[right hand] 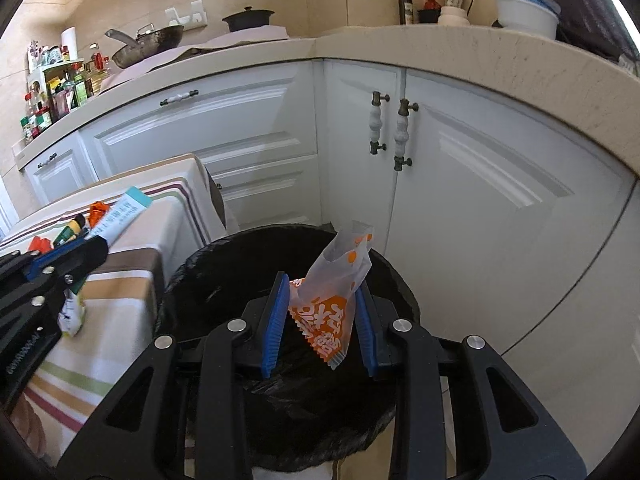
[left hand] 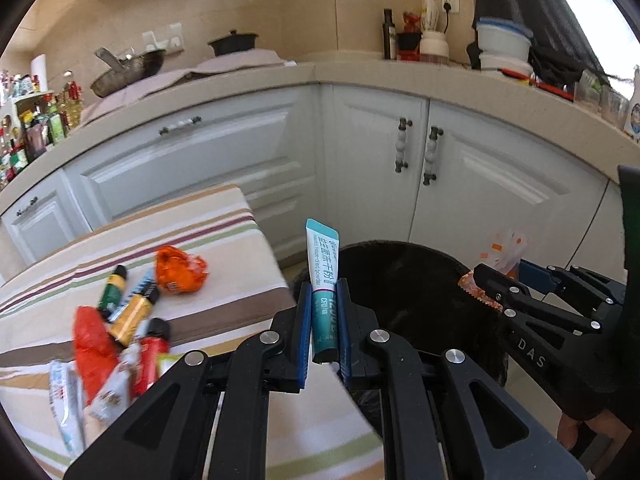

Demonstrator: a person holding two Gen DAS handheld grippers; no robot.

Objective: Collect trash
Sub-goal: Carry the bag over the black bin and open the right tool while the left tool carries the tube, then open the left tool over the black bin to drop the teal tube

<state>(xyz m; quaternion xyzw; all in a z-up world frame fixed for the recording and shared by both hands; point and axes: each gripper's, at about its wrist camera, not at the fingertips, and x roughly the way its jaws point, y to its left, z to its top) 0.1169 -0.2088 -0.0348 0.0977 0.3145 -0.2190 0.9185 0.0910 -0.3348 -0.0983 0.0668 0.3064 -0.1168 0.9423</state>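
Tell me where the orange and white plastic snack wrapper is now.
The orange and white plastic snack wrapper sits between the right gripper fingers, above the black-lined trash bin, right of the striped table.

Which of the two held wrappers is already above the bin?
The orange-and-white wrapper between the right gripper's jaws: it hangs over the black bin. The left gripper's teal sachet is at the table's edge.

Teal-white sachet (left hand: 323,288); orange-white wrapper (right hand: 328,312); black bin (right hand: 224,264); striped tablecloth (left hand: 224,236)
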